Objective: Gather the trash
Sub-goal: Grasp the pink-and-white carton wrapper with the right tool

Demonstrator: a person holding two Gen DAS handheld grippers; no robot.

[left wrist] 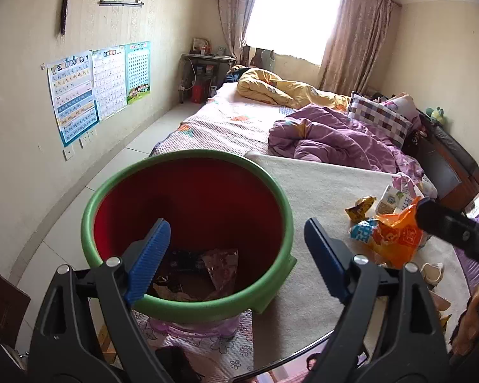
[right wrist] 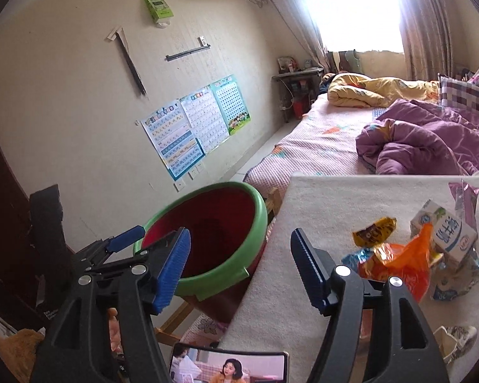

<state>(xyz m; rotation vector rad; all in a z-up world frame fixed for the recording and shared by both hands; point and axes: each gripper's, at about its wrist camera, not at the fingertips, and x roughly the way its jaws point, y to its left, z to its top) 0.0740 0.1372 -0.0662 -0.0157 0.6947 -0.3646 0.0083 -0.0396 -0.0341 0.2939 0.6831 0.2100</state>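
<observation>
Orange wrapper (right wrist: 405, 263) lies just right of the empty right tongs (right wrist: 239, 268).

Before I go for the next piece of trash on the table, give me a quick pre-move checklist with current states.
1. Left gripper empty, jaws apart: ok.
2. Right gripper empty, jaws apart: ok.
3. Bin upright, mouth unobstructed, some trash already inside: ok.
4. Trash pile still on the table: ok.
5. Orange bag free of the carton: not ok, they overlap.
6. Phone clear of the right gripper's path: cannot tell.
</observation>
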